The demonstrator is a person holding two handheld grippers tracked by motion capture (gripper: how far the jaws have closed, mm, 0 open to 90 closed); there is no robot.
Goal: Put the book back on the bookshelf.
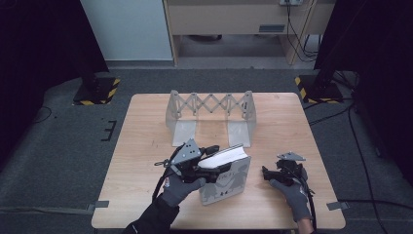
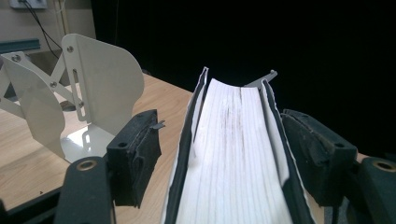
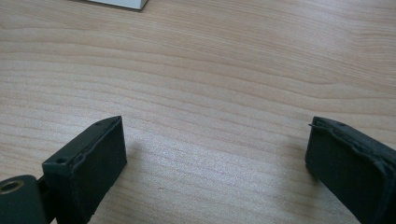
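White page edges of a thick book (image 2: 233, 154) run between the pads of the left gripper (image 2: 224, 154). A clear gap separates its left pad (image 2: 135, 154) from the cover; its right pad (image 2: 313, 158) sits against the other cover or just beside it, so the jaws stand apart and do not clamp. The book lies tilted on the wooden table (image 1: 146, 146), near an expandable metal bookend rack (image 1: 209, 114). Farther right, the right gripper (image 3: 217, 163) rests wide open above bare wood.
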